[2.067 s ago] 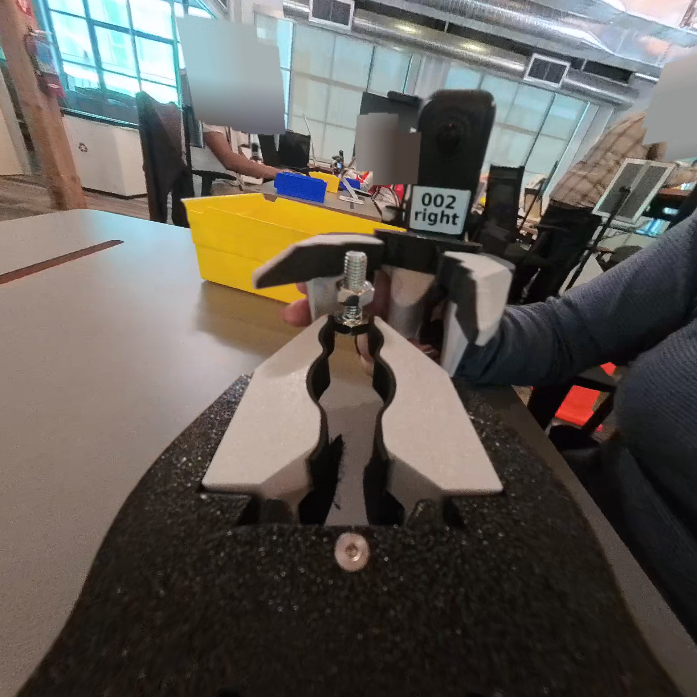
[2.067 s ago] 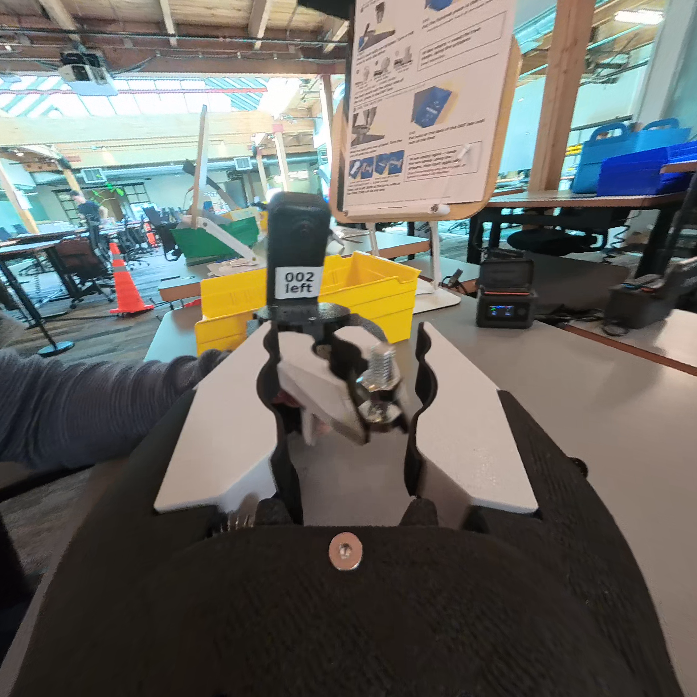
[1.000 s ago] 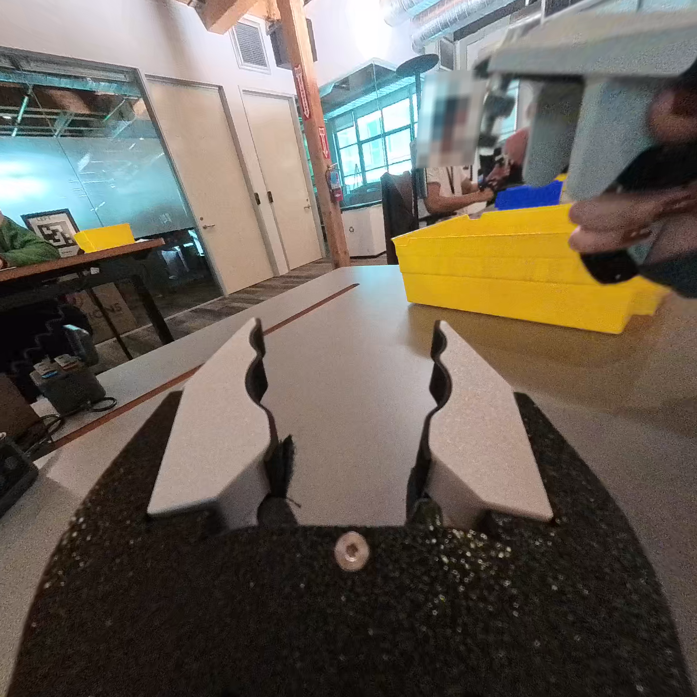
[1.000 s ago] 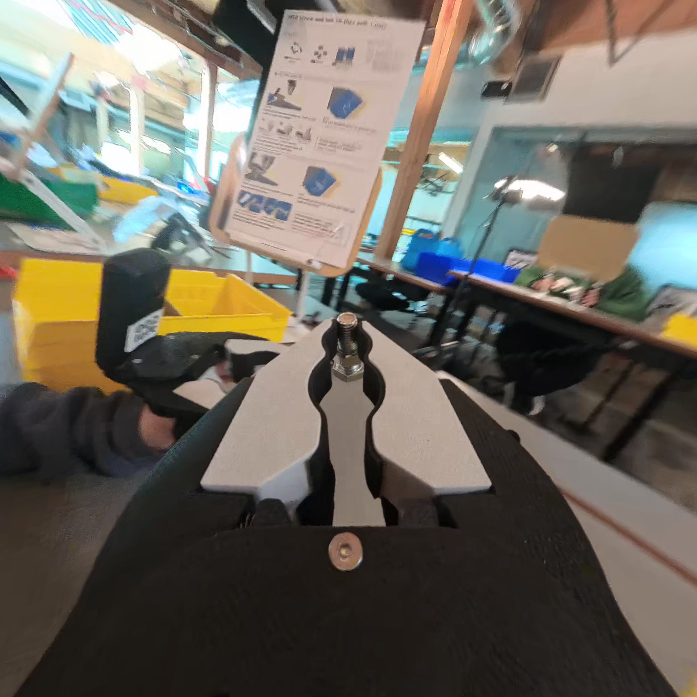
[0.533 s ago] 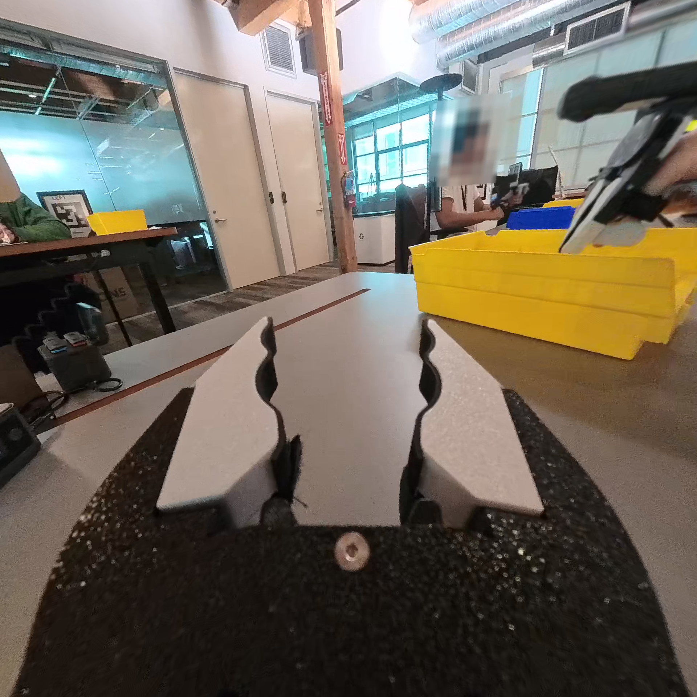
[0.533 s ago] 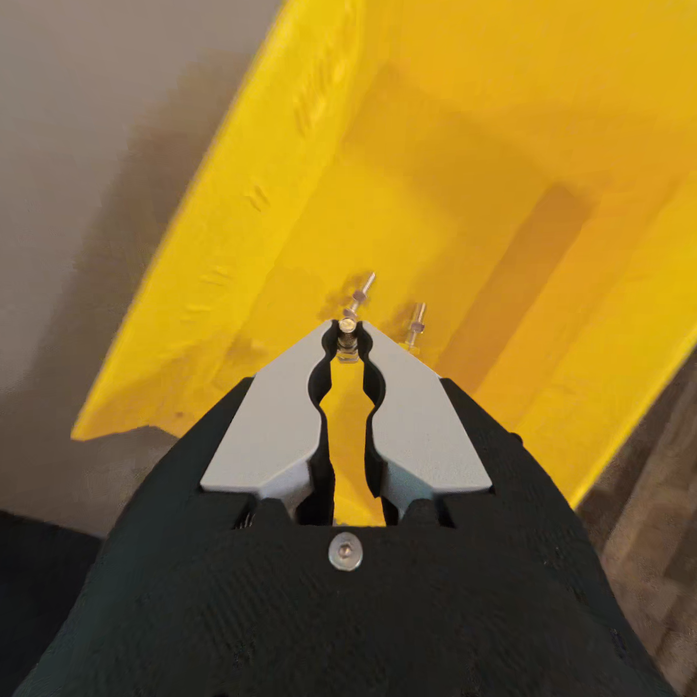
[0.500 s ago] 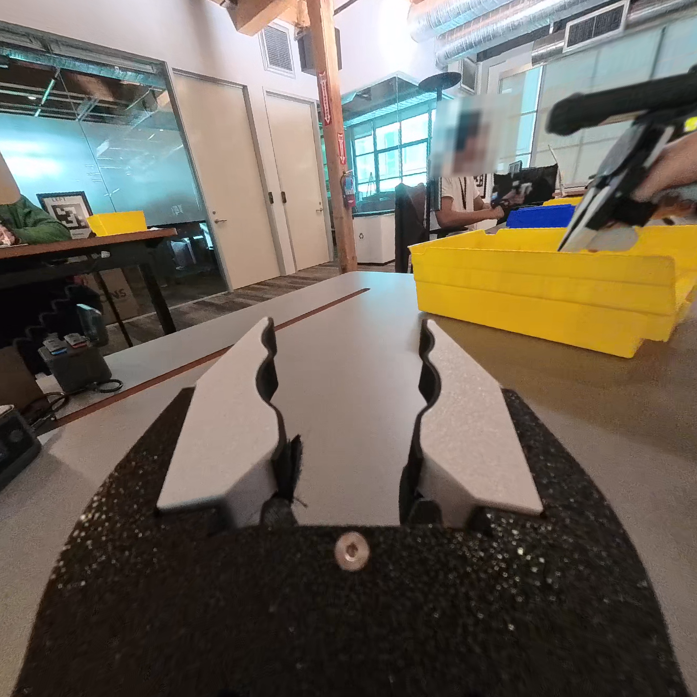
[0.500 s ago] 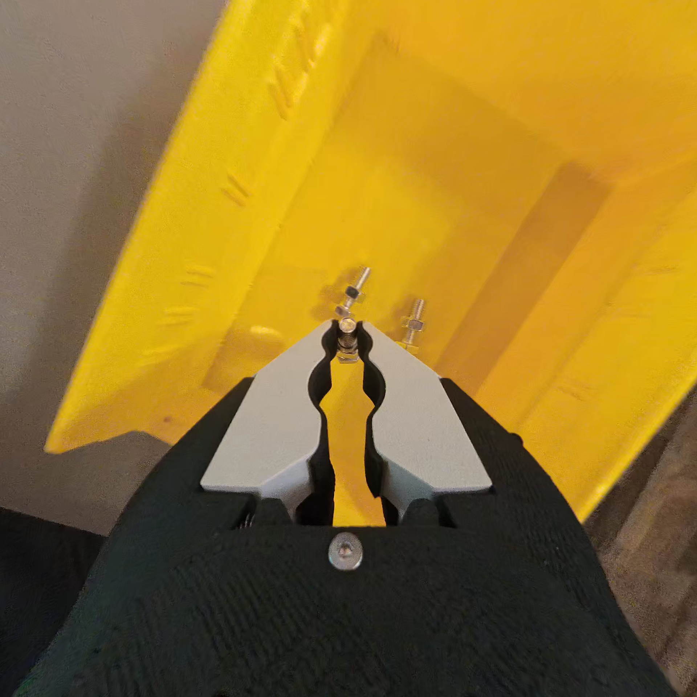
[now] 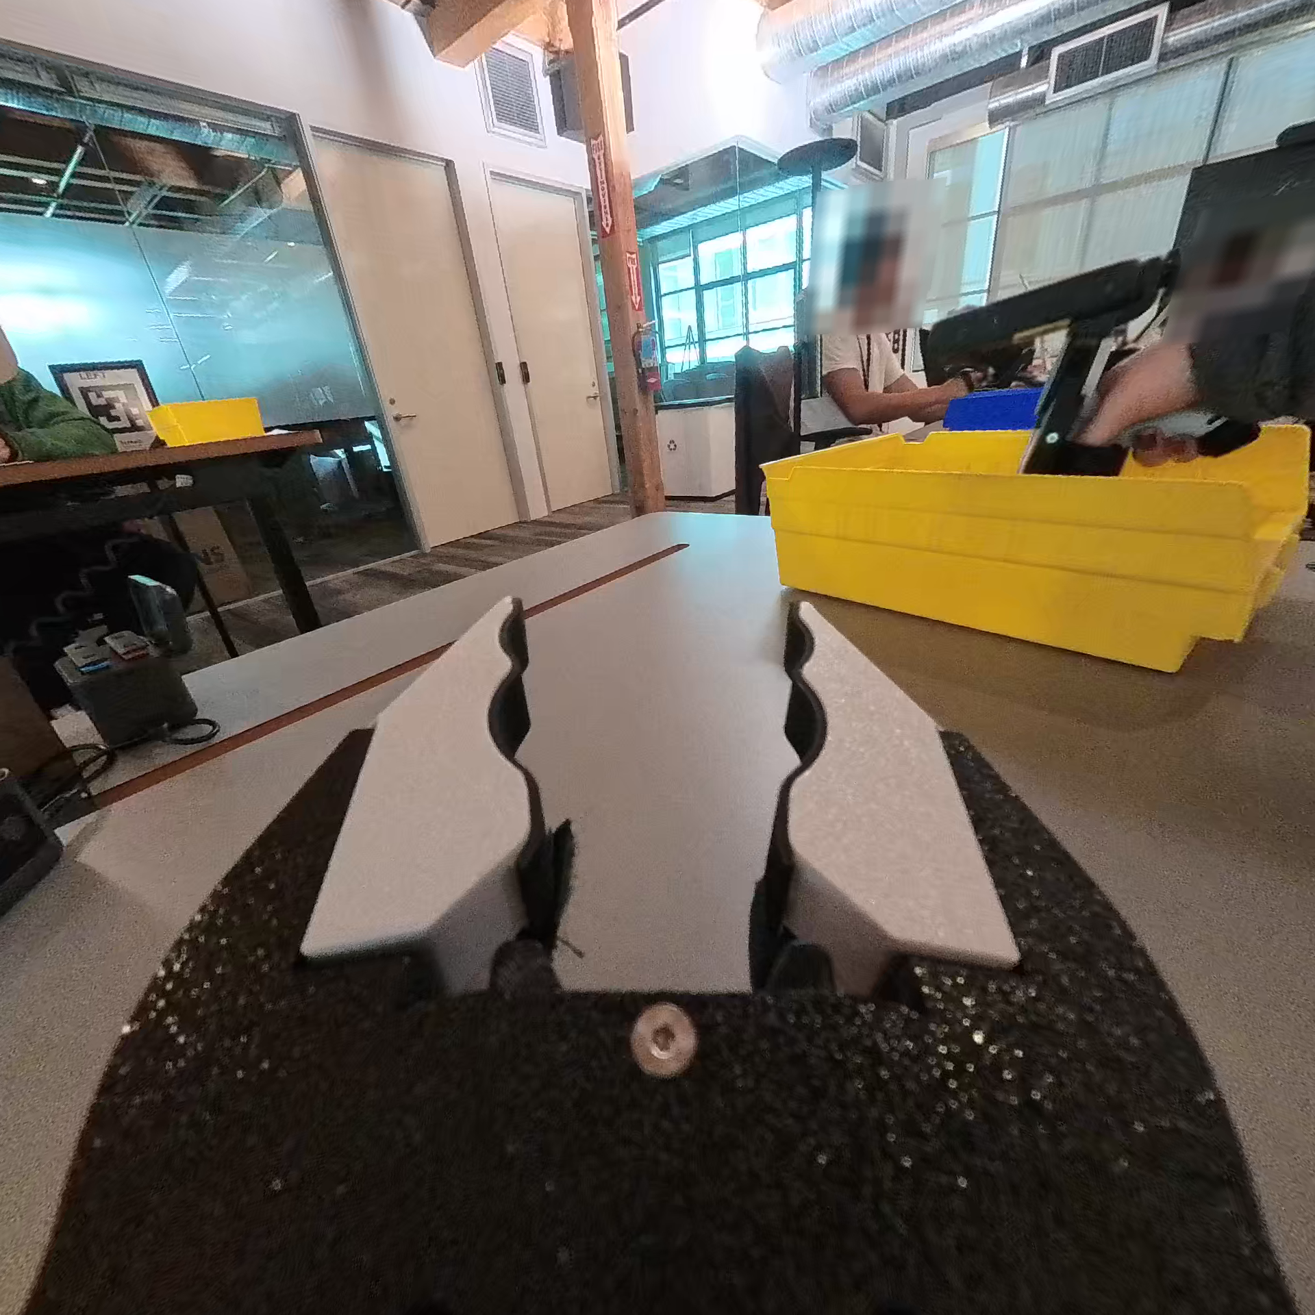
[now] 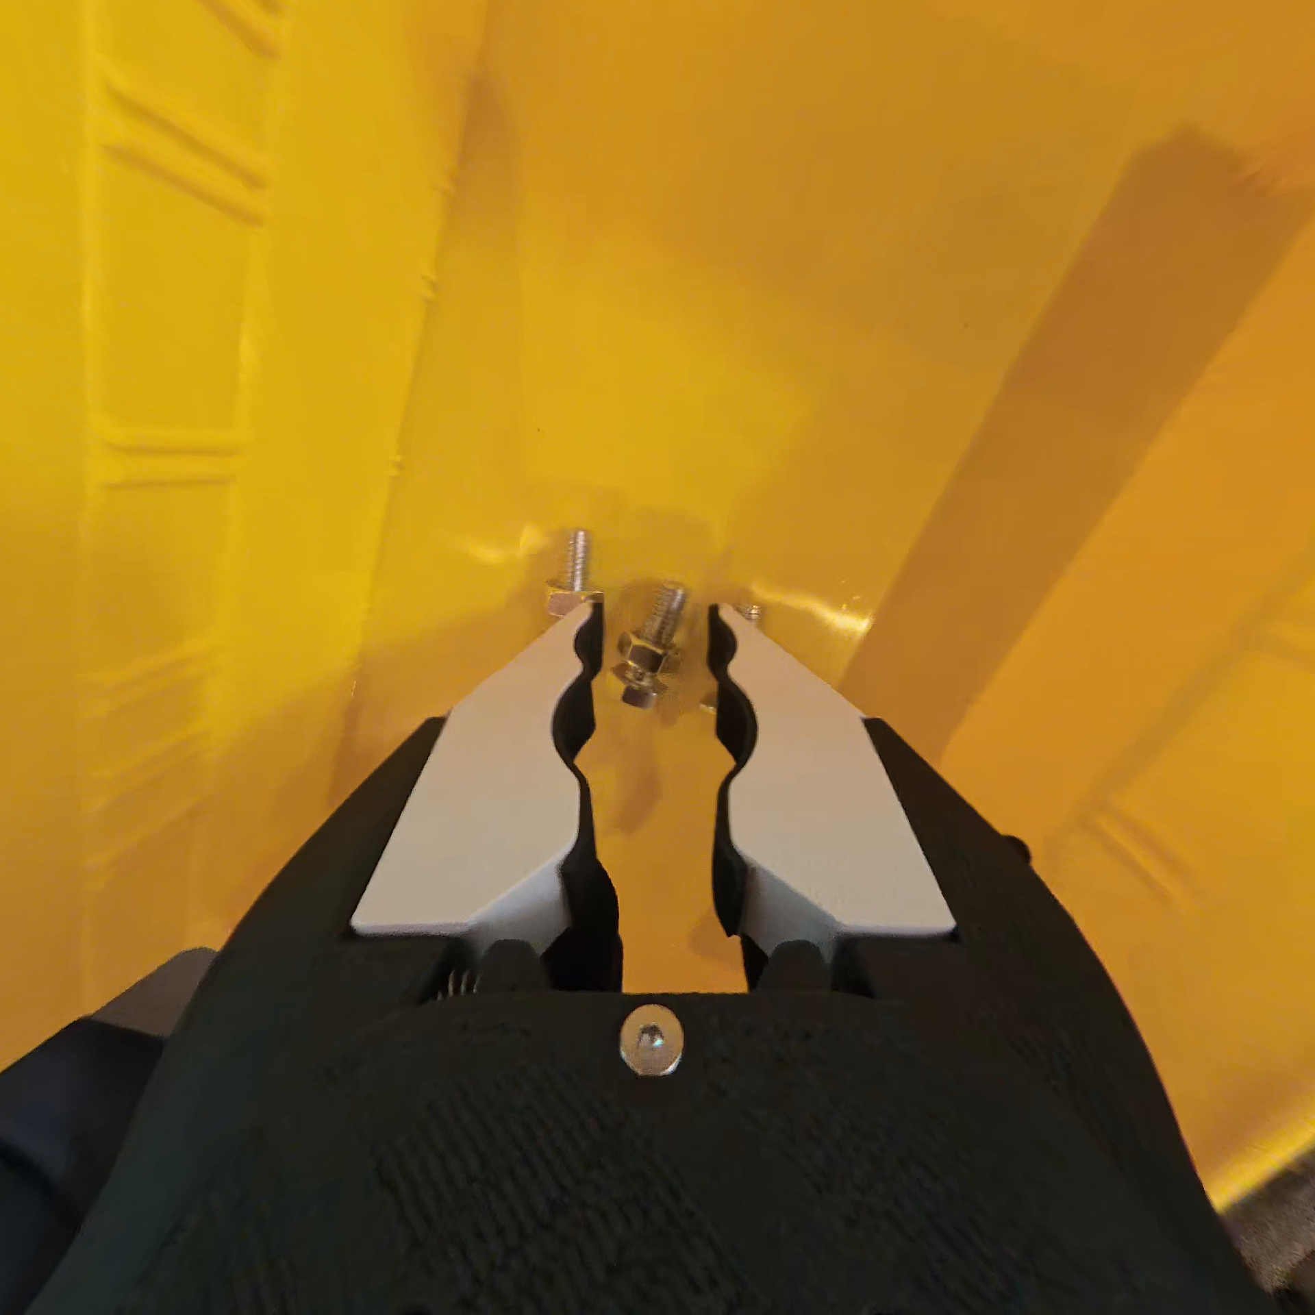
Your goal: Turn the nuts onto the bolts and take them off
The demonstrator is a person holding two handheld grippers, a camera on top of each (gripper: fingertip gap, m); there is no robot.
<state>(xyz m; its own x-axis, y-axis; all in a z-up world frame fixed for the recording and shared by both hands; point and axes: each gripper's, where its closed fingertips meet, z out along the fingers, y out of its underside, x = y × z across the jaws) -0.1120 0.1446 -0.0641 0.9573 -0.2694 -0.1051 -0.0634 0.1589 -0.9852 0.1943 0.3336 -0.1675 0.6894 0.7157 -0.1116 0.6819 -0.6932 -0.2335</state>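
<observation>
My right gripper (image 10: pixel 651 619) is open, low inside the yellow bin (image 10: pixel 783 320). A bolt with a nut on it (image 10: pixel 651 655) lies free between its fingertips on the bin floor. A second bolt with a nut (image 10: pixel 575 569) lies just past the left fingertip, and a third (image 10: pixel 748 610) peeks out behind the right fingertip. My left gripper (image 9: pixel 655 619) is open and empty, low over the grey table (image 9: pixel 1067 768). In the left wrist view the right gripper (image 9: pixel 1067 420) and a hand reach down into the yellow bin (image 9: pixel 996 569).
The yellow bin stands at the table's far right, with a blue bin (image 9: pixel 996 411) behind it. A seam (image 9: pixel 427 669) runs along the tabletop on the left. People sit at desks in the background, one by a second yellow bin (image 9: pixel 206 420).
My right gripper went from holding the nutted bolt in the air to down inside the yellow bin. It opened and let the bolt go. My left gripper has stayed open over the table.
</observation>
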